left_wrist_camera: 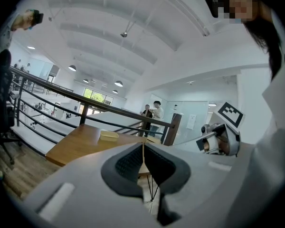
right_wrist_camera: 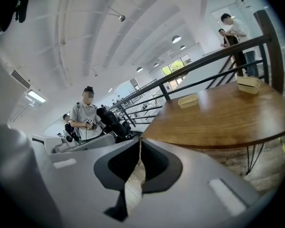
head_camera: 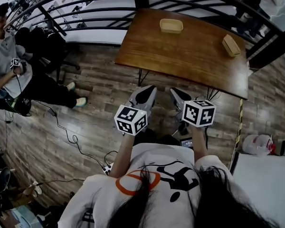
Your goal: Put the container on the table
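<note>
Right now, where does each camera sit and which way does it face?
Head view: on the person's head, looking steeply down at table, left gripper, right gripper; own hair and shirt show.
Left gripper view: on left gripper, along its shut jaws towards the table; right gripper shows.
Right gripper view: on right gripper, along its shut jaws across the table; left gripper shows.
Shared: all show the table and a pale container.

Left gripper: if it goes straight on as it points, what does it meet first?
Likely the table: the left gripper, claw shut and empty, points at its near edge with nothing between. Height is unclear; it might skim over the top.
</note>
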{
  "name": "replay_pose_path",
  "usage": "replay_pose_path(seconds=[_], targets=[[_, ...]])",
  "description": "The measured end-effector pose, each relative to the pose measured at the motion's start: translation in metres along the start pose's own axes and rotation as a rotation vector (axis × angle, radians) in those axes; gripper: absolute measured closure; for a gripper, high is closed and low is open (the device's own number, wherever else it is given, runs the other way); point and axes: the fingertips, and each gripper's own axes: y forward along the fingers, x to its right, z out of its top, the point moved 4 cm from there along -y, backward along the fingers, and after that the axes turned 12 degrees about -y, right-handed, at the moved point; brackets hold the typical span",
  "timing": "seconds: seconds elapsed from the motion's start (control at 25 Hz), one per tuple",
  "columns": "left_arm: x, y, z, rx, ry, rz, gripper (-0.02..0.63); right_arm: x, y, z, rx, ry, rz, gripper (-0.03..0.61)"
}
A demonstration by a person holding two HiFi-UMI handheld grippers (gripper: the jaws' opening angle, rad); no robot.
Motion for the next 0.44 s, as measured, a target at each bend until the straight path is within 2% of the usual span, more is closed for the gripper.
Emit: replay_pose_path(seconds=[0.44], targets=[[-0.0017,0.0034,0.0021,-0.004,0.010,0.014,0.614,0.0043,0.0038,0.0037,-0.001,-0.005,0.010,0.549]])
